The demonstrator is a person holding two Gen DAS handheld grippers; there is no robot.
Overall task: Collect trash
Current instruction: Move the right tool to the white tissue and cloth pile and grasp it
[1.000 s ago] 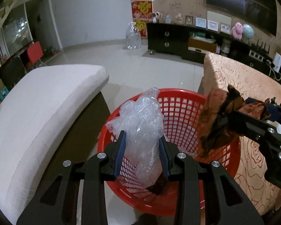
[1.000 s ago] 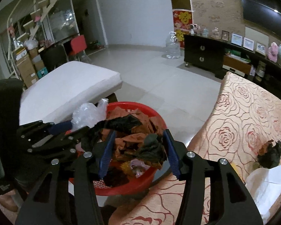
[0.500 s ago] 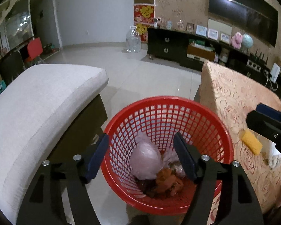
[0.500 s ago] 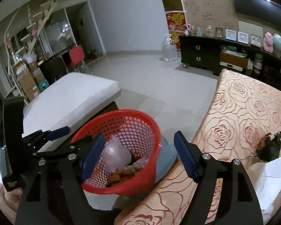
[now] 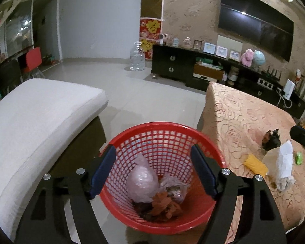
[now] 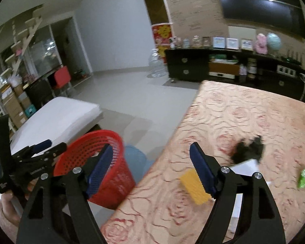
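Right gripper (image 6: 151,158) over the table (image 6: 244,118) edge, jaws opening, nothing between them. Yellow piece (image 6: 194,187) touched its right finger in view. Red basket (image 6: 95,148) at left; left gripper (image 6: 42,148) beside it.

text: yellow Chinese characters, unreadable | on: red wall poster (image 5: 150,27) | other text: none legible
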